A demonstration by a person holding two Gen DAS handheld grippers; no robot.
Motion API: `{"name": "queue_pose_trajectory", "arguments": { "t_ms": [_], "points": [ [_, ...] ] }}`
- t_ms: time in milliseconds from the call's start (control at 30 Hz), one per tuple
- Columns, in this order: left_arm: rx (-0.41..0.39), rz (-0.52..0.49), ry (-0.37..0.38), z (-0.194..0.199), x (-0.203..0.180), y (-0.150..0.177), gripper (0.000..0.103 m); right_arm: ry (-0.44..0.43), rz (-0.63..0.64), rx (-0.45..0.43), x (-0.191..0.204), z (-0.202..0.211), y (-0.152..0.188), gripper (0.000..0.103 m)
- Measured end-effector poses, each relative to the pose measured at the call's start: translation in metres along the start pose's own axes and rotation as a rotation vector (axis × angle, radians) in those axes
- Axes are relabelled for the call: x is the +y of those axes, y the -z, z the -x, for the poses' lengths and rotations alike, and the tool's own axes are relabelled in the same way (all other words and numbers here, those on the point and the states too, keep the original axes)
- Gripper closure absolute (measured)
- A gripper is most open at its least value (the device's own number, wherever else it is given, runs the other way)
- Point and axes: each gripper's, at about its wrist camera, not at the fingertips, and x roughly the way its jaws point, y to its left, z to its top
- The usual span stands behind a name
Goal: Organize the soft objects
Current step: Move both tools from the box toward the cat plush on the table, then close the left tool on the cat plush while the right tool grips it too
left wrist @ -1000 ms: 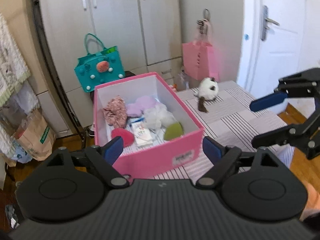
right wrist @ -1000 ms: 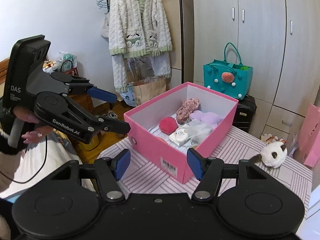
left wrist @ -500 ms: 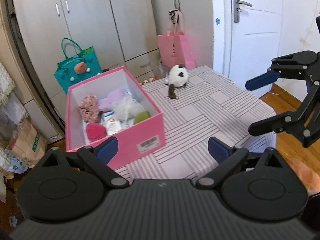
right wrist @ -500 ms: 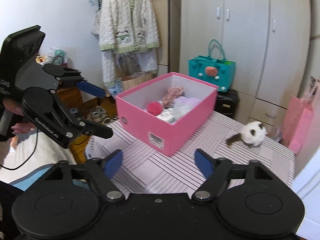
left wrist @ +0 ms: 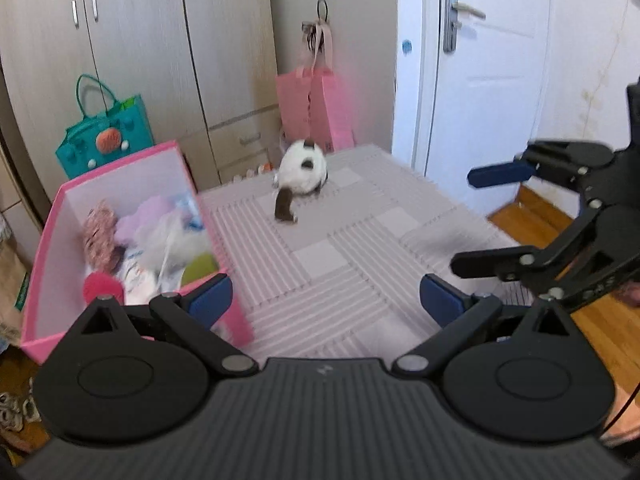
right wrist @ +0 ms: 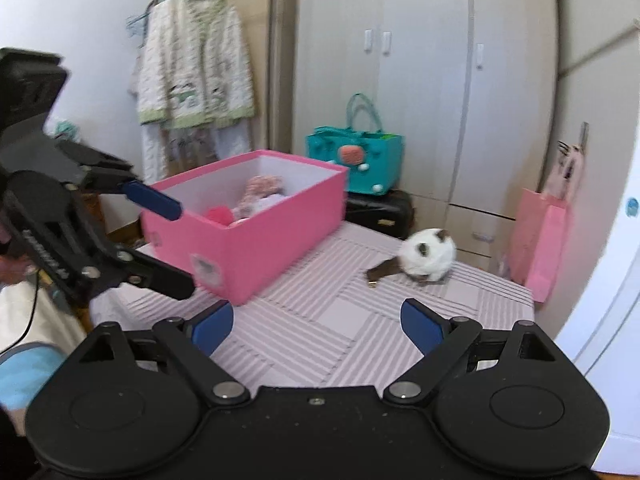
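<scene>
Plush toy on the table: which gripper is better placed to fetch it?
Probably the right gripper: open, empty, nearer the plush toy. The left gripper, also open, sits by the pink box.

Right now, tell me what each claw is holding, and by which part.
Nothing is held. The left claw and right claw have just been opening and stand empty above the table; the plush cat lies untouched.

Teal tote bag (right wrist: 354,160) sits on a black suitcase (right wrist: 380,212) by the far wardrobe (left wrist: 136,40), pink paper bag (left wrist: 314,110) right of it, white door (left wrist: 480,80) far right, cardigan (right wrist: 196,60) hanging left.
</scene>
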Motion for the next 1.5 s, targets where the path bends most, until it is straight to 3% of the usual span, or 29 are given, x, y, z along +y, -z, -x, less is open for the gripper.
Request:
{"name": "queue_pose_trajectory", "arguments": {
  "t_ms": [133,267,467,700,767,1033,1133,1267,1500],
  "points": [
    [-0.103,0.059,-0.002,-0.018,0.001,-0.004,0.001,0.002,-0.044,-0.044,-0.031,-0.019,0.005,0.01],
    [-0.117,0.161,0.053,-0.047,0.008,-0.012,0.001,0.147,-0.06,-0.125,-0.049,-0.042,0.012,0.01],
    [-0.134,0.209,0.107,-0.086,0.013,-0.027,0.002,0.136,-0.061,-0.034,-0.07,-0.089,0.013,0.01],
    [-0.224,0.21,-0.007,-0.122,0.008,-0.047,0.002,0.089,-0.047,-0.027,-0.091,-0.13,0.014,0.01],
    [-0.212,0.21,0.025,-0.131,0.007,-0.054,0.002,0.091,-0.058,-0.018,-0.098,-0.141,0.01,0.01],
    [-0.16,0.252,0.027,-0.178,0.015,-0.076,0.004,0.079,-0.018,-0.038,-0.123,-0.173,-0.002,0.01],
    [-0.08,0.291,0.046,-0.209,0.025,-0.089,0.005,0.029,-0.03,-0.024,-0.135,-0.187,-0.006,0.01],
    [-0.014,0.365,0.012,-0.244,0.032,-0.096,0.006,0.017,-0.012,0.001,-0.143,-0.209,-0.01,0.01],
    [-0.046,0.446,-0.069,-0.272,0.045,-0.1,0.013,-0.015,-0.043,0.118,-0.154,-0.246,-0.012,0.01]
  ]
}}
